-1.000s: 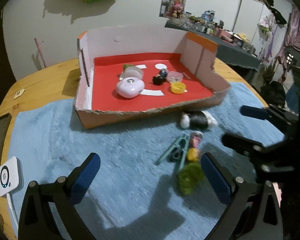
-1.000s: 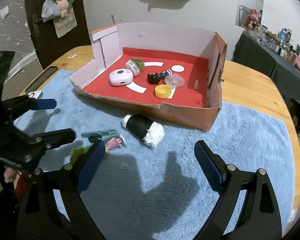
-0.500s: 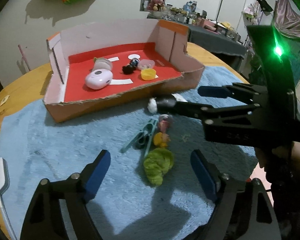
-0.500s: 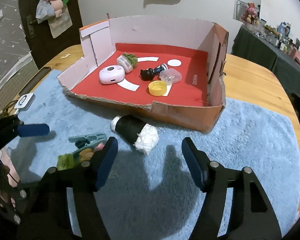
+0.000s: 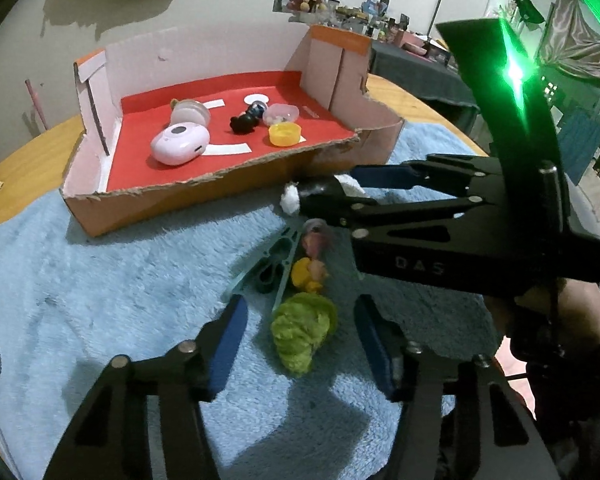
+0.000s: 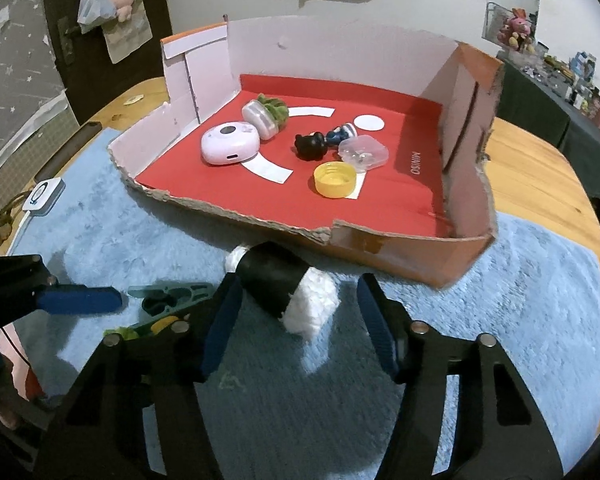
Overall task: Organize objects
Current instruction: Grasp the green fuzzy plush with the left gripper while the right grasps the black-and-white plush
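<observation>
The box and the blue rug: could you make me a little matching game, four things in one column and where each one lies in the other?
Things:
1. yellow cap
2. green plush
3. black roll
4. pink case

Places:
A. on the rug, between the right gripper's open fingers
B. in the box, near its torn front edge
C. on the rug, between the left gripper's open fingers
D. in the box, beside the clear jar

Pairs: 1-B, 2-C, 3-A, 4-D
</observation>
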{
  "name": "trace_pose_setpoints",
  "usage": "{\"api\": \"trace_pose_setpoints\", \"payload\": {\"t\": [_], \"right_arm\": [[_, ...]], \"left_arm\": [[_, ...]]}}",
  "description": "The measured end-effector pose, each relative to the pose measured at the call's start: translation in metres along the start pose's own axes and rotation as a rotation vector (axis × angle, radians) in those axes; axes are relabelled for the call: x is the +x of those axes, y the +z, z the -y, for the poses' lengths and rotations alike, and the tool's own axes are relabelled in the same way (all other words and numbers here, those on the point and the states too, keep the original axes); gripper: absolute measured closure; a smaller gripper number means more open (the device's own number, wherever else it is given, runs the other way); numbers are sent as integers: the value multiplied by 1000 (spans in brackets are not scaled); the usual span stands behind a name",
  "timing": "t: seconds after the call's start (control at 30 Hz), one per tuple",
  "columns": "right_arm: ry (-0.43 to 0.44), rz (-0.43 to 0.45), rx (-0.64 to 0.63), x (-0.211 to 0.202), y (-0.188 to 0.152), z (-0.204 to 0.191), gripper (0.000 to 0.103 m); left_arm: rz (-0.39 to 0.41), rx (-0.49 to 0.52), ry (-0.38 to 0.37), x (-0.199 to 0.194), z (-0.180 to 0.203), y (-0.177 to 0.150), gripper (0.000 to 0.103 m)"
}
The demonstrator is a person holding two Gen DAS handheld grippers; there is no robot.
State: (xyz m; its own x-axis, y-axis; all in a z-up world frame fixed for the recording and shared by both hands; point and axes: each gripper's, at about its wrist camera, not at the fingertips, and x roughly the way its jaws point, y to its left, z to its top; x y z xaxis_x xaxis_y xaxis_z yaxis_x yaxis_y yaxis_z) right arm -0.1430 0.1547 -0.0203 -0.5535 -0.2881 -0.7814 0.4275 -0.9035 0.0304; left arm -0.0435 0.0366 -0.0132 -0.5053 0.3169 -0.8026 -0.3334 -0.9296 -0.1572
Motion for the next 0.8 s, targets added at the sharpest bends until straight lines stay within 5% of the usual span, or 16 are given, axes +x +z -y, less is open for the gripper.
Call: {"api": "trace_pose_setpoints", "payload": {"t": [0.07,0.33,0.8], "right_arm": [[21,-6,-1,3,0,-2,60],[32,-1,-10,-4,-3,-4,67],[58,21,-4,-19,-5,-6,80]], "left_arm": [[-4,-2,-11,1,0,-1,53],[7,-2,-26,-4,-1,-1,69],[-37,-10,-47,3,-3,-8,71]]}}
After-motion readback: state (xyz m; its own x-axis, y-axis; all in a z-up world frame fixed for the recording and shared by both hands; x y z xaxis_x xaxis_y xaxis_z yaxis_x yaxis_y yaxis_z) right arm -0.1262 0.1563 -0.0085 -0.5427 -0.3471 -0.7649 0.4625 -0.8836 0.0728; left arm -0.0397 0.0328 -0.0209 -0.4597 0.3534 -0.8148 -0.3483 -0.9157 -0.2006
